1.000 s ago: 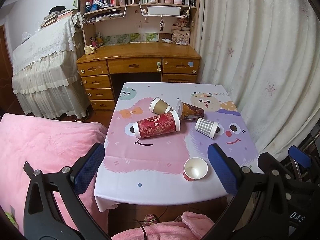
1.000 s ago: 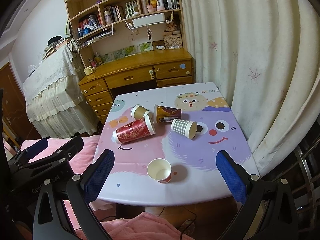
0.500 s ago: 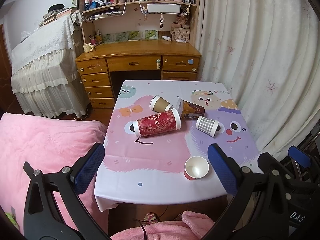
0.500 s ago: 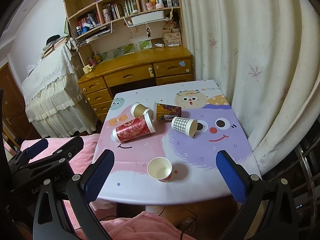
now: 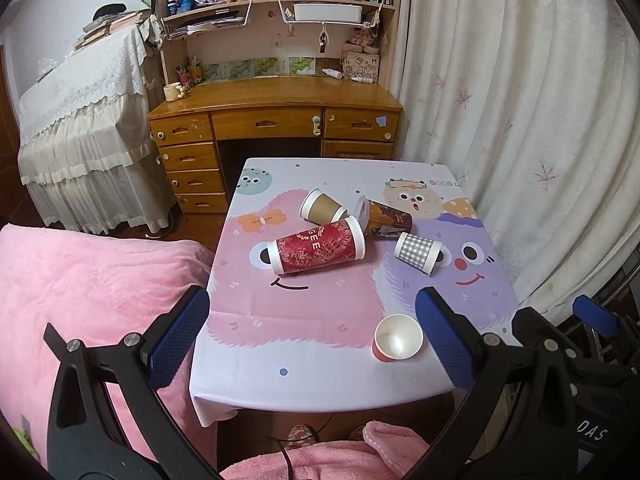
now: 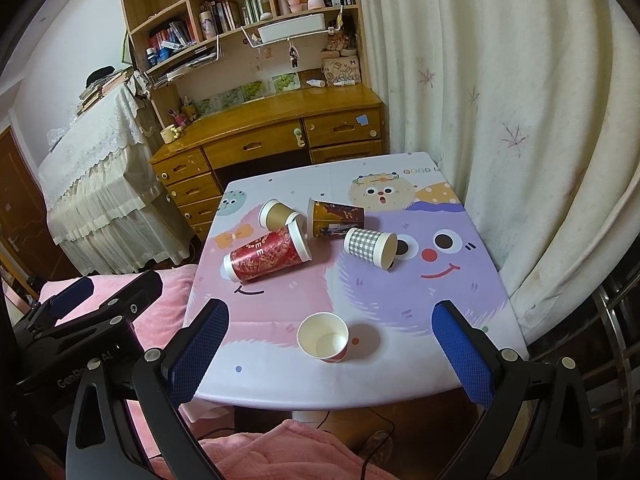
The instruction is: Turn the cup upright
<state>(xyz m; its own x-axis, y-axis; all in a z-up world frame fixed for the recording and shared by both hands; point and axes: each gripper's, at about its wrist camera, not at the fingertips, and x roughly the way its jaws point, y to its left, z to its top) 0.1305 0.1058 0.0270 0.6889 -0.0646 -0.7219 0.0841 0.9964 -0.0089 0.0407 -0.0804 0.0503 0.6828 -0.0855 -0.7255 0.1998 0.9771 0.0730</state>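
Hovering short of the near edge of the tabletop (image 5: 304,352), the left tool (image 5: 312,332) has its blue-padded fingers spread wide with nothing between them; the right tool (image 6: 328,344) is likewise released and empty. Four paper cups lie on their sides on the cartoon-print cloth: a tall red cup (image 5: 316,250) (image 6: 266,256), a tan cup (image 5: 322,208) (image 6: 278,214) just behind it, a dark patterned cup (image 5: 386,220) (image 6: 336,218) touching the red cup's rim, and a checked cup (image 5: 418,252) (image 6: 370,246) near them, to the right. A small white-lined cup (image 5: 398,338) (image 6: 324,338) stands upright, mouth up, near the front edge, well apart from the others. A wooden desk (image 5: 276,116) stands behind.
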